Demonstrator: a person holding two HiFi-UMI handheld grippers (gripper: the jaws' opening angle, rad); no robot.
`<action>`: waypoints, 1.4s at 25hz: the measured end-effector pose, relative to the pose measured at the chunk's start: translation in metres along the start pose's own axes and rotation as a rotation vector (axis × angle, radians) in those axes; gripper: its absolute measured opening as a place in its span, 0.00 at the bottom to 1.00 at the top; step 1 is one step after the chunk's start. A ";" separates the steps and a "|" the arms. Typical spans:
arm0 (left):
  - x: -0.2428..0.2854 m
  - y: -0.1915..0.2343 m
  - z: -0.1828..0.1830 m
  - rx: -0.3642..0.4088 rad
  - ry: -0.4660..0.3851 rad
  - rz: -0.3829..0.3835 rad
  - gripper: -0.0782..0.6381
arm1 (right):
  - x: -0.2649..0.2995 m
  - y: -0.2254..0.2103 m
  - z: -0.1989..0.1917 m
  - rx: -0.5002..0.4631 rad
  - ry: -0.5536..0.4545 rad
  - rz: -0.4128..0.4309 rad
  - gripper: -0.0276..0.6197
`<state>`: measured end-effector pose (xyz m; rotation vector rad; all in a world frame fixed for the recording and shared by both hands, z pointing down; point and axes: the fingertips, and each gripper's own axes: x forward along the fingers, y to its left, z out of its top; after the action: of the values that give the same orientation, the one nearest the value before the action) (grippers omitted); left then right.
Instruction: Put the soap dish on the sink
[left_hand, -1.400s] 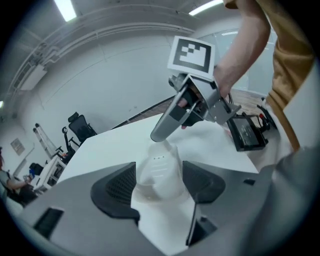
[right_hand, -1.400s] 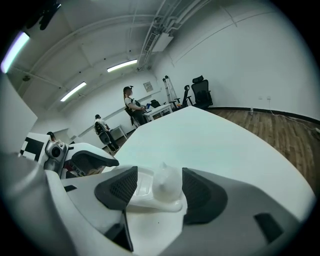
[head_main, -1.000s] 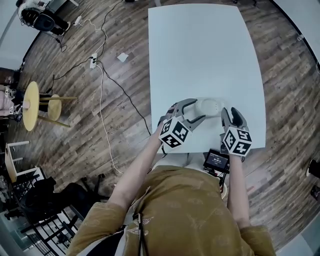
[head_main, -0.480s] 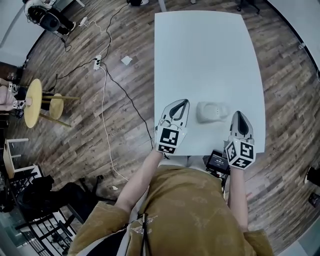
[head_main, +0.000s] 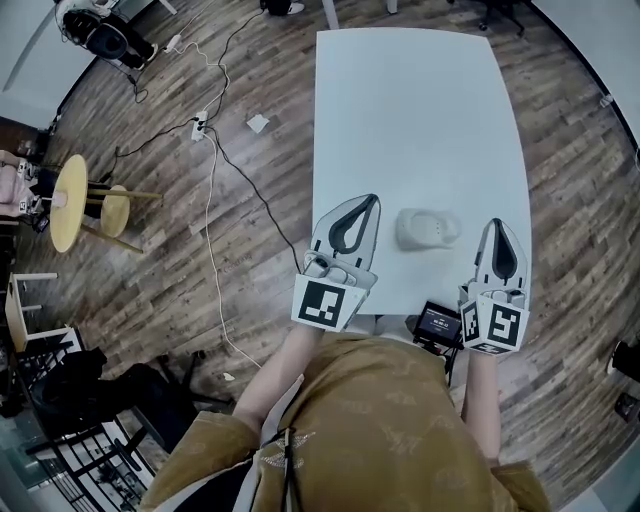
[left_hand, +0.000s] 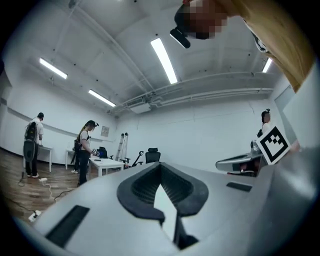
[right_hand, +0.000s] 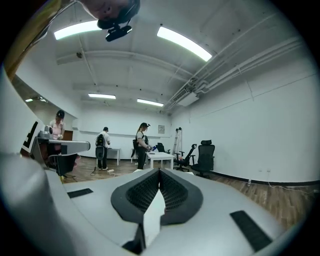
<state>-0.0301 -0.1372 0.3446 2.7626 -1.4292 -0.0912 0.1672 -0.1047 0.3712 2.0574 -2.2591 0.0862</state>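
On the white table (head_main: 420, 110), the soap dish (head_main: 427, 228) is lying between the left gripper (head_main: 368, 201) and right gripper (head_main: 498, 224), both hovering fully closed, gripping nothing.

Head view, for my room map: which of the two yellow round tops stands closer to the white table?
The smaller yellow top: it lies on the larger yellow top's side towards the white table.

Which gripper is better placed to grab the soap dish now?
Left, narrowly: the left gripper looks a bit nearer the soap dish than the right gripper; both are shut and empty.
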 end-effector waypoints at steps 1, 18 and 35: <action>-0.003 -0.001 0.011 -0.004 -0.026 -0.008 0.12 | -0.002 0.000 0.009 0.000 -0.023 0.000 0.06; -0.013 0.031 0.028 0.022 -0.001 0.041 0.12 | -0.008 0.004 0.046 0.016 -0.121 0.006 0.06; -0.036 0.032 0.031 0.039 0.005 0.104 0.12 | -0.022 0.007 0.049 -0.011 -0.090 0.011 0.06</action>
<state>-0.0789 -0.1257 0.3170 2.7095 -1.5873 -0.0541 0.1613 -0.0866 0.3199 2.0843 -2.3163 -0.0192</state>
